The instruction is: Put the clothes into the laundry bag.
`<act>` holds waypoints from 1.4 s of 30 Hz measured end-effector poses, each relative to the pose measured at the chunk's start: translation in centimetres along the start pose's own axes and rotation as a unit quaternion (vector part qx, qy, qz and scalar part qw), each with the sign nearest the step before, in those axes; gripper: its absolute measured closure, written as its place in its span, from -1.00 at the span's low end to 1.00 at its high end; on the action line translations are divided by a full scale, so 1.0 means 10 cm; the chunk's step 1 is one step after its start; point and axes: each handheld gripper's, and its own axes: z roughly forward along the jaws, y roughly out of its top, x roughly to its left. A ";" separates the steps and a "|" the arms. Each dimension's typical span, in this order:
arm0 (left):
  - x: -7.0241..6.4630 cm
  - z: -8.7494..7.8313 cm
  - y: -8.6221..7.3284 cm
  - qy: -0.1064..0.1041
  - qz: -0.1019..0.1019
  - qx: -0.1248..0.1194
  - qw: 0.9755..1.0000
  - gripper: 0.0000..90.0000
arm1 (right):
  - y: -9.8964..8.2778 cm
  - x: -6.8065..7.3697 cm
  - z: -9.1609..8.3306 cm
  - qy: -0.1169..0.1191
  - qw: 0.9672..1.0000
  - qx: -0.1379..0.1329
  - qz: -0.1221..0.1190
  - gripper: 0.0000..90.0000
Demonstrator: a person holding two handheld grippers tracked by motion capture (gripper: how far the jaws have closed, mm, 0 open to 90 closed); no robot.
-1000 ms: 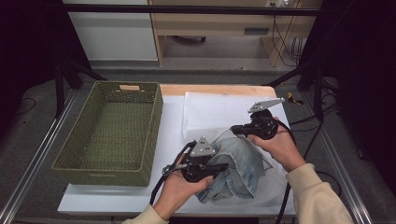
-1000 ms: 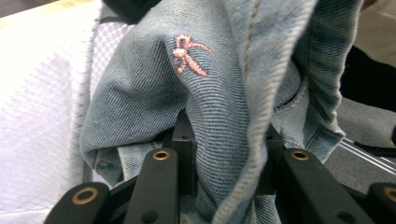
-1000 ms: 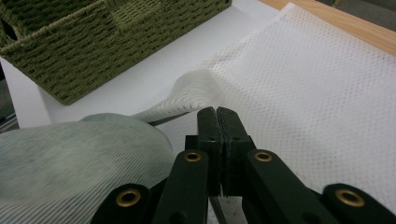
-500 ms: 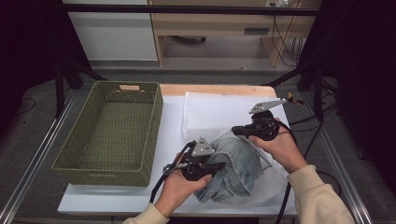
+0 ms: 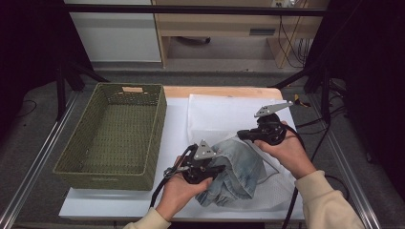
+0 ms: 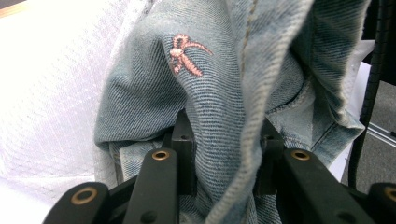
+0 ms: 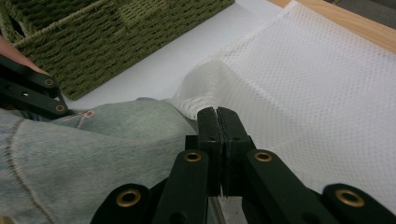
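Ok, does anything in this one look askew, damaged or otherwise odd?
Nothing damaged or spilled. The denim garment lies crumpled rather than flat on the white mesh bag, a fold bunched in the left gripper. The right gripper pinches the mesh edge. The green wicker basket sits square.

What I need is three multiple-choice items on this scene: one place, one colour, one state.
1. Seen from the high view, the basket stands where from the denim garment? A left, B right, C on top.
2. The bow stitched on the denim is: A yellow, B pink, C black.
3. The left gripper is: A open over the basket, B lying on the table, C shut on the denim.

Key: 1 A, the basket sits at the table's left; 2 B, pink thread; 3 C, a denim fold is squeezed between its jaws.
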 end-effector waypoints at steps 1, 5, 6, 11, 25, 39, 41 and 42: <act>0.00 0.01 0.00 -0.001 -0.001 0.001 1.000 0.52 | 0.01 0.01 0.00 -0.001 1.000 0.000 0.001 0.98; 0.00 0.06 0.01 -0.004 0.000 0.001 1.000 0.52 | 0.03 0.04 0.02 0.000 1.000 -0.001 0.000 0.98; 0.00 0.07 0.01 -0.004 -0.001 0.000 1.000 0.52 | 0.03 0.04 0.02 0.000 1.000 -0.002 0.000 0.98; 0.00 0.11 0.02 -0.016 -0.005 -0.007 1.000 0.51 | 0.04 0.04 0.03 0.001 1.000 -0.003 0.001 0.98; 0.05 0.32 0.06 -0.014 -0.017 -0.004 1.000 0.50 | 0.07 0.09 0.06 0.010 1.000 -0.011 -0.001 0.99; 0.14 0.47 0.05 0.017 -0.024 -0.033 0.999 0.10 | 0.02 0.10 0.09 0.014 1.000 -0.010 -0.001 0.98; 0.14 0.43 0.04 0.026 -0.025 -0.041 0.999 -0.09 | 0.00 0.09 0.10 0.013 1.000 -0.008 0.004 0.99; 0.14 0.40 0.03 0.025 -0.026 -0.043 0.998 -0.10 | -0.01 0.09 0.11 0.012 1.000 -0.007 0.005 0.98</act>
